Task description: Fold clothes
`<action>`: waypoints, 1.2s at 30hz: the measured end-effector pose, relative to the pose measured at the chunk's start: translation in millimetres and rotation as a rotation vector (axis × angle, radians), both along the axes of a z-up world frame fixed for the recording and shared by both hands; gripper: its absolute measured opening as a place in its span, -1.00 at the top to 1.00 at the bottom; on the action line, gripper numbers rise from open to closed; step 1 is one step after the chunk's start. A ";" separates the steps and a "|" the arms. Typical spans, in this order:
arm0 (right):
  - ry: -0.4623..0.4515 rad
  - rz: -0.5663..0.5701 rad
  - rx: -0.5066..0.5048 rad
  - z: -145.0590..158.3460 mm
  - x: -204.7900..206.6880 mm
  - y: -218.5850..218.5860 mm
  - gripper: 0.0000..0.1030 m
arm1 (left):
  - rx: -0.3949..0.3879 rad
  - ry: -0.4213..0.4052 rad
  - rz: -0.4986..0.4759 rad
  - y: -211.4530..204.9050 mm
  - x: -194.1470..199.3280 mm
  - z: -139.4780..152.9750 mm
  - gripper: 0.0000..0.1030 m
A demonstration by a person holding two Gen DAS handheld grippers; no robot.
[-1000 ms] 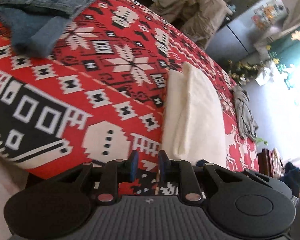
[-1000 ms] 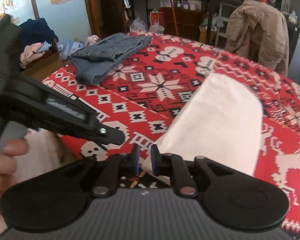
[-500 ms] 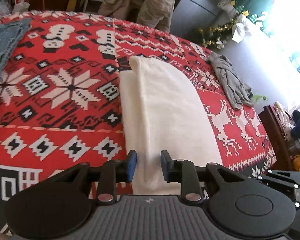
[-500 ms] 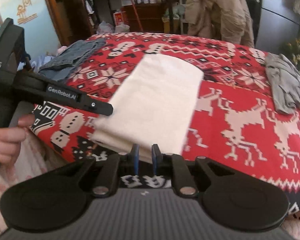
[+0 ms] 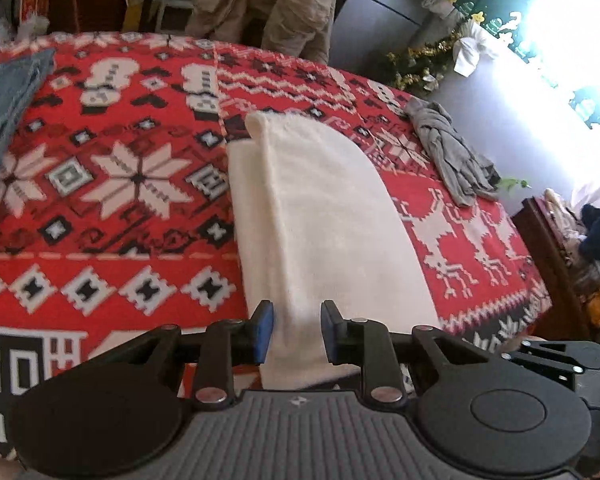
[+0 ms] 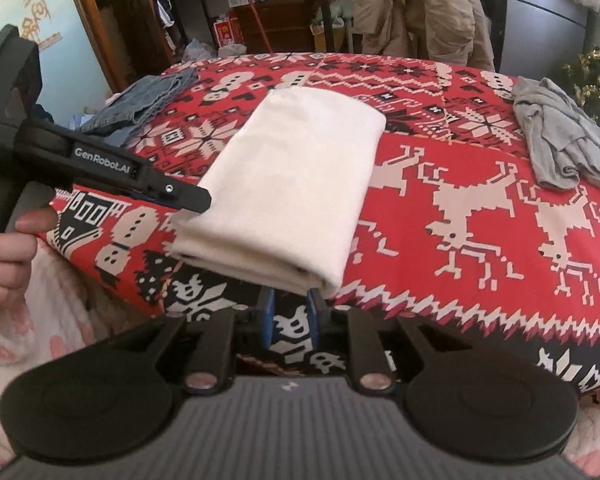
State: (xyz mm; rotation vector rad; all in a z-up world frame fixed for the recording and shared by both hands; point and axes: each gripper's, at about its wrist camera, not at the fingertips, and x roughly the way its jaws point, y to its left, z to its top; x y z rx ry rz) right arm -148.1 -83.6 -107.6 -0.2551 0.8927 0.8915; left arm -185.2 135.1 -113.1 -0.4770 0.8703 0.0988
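White garment (image 6: 296, 184), folded into a long thick rectangle, lies on the red patterned cloth (image 6: 460, 208), its near end hanging just over the cloth's near edge. Right gripper (image 6: 290, 318) sits low in front of that near end, blue pads (image 6: 267, 316) parted with a gap, nothing between them; the garment's folded edge is just above the fingertips, contact not clear. Left gripper (image 5: 296, 334) hovers at the same near end, jaws spread wide, white fabric visible in the gap behind them, not pinched. In the right wrist view the left gripper (image 6: 188, 196) comes in from the left side, tip at the garment's near left corner, touching or just beside it, can't tell which. A hand (image 6: 4, 256) holds its handle at the left edge.

In the left wrist view the white garment (image 5: 320, 216) shows a lower layer sticking out along its left side. Grey garment (image 6: 560, 136) lies crumpled on the cloth, well apart to the right. Denim piece (image 6: 148, 96) lies at the far left of the cloth. Beige jacket (image 6: 420, 8) hangs on a chair beyond the far edge. Tinsel decoration (image 5: 424, 60) sits behind right.
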 end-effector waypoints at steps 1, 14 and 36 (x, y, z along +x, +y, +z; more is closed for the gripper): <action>0.001 0.001 0.001 0.2 -0.1 0.2 0.62 | -0.003 -0.004 -0.002 1.3 0.8 0.0 0.53; 0.016 0.002 -0.002 -0.5 1.0 1.8 0.61 | -0.173 0.019 0.003 19.6 -0.2 -14.9 0.87; 0.032 0.215 0.027 -23.4 -29.5 91.0 0.89 | -0.364 0.044 0.033 43.3 -2.8 -29.7 0.92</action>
